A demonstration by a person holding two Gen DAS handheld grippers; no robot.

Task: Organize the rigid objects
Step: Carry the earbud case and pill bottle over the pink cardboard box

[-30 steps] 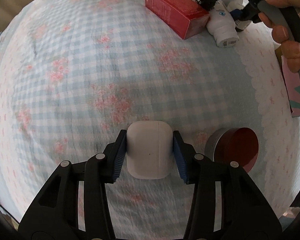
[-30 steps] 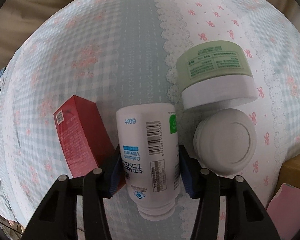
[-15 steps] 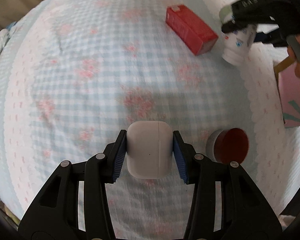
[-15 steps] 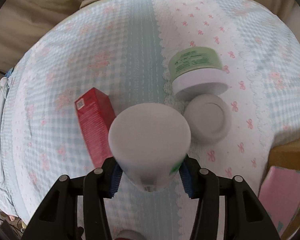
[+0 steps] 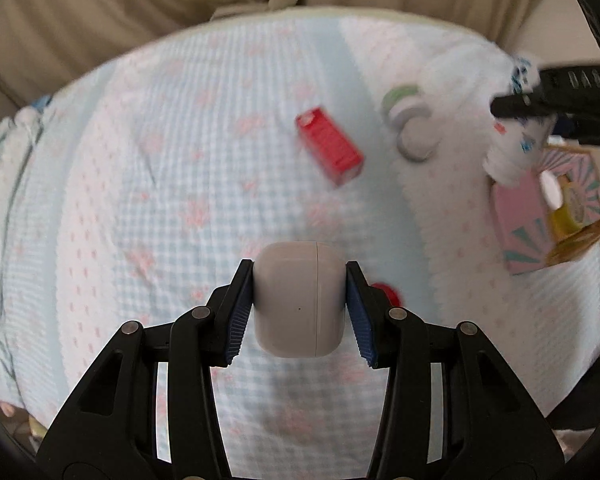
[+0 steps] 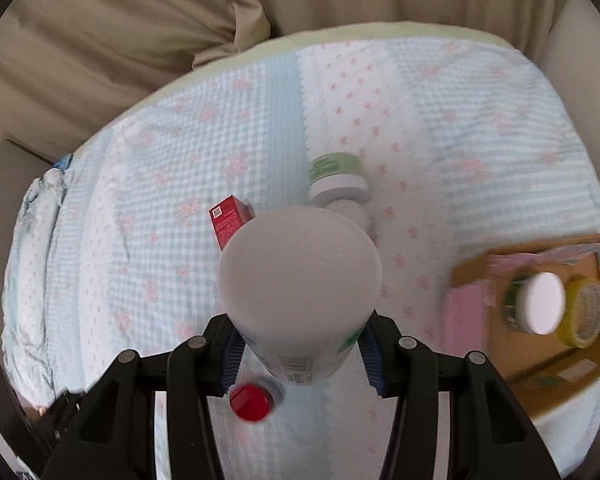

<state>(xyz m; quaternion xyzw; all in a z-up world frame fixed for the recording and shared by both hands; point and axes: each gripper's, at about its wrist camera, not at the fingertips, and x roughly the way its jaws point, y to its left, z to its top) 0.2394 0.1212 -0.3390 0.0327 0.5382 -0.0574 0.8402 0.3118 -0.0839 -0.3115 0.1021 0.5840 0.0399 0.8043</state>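
While both units are up off the bedspread point(image 5: 148, 184), left gripper point(image 5: 299, 308) is clamped on a white earbud case point(image 5: 299, 304), pads tight on both sides. Right gripper point(image 6: 298, 346) is clamped on a white bottle point(image 6: 300, 276), base toward camera. Red box point(image 5: 329, 145), green jar point(image 6: 336, 174) and red-lidded tin point(image 6: 252, 400) lie on the bedspread. Cardboard box point(image 6: 540, 384) at right holds two jars.

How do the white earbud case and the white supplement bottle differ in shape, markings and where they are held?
The earbud case is a small rounded pebble with plain faces; the supplement bottle is a bigger cylinder bearing a printed label and barcode. The case sits in the left gripper, the bottle in the right gripper. Both are white, rigid, clamped between blue pads and lifted above the bedspread.
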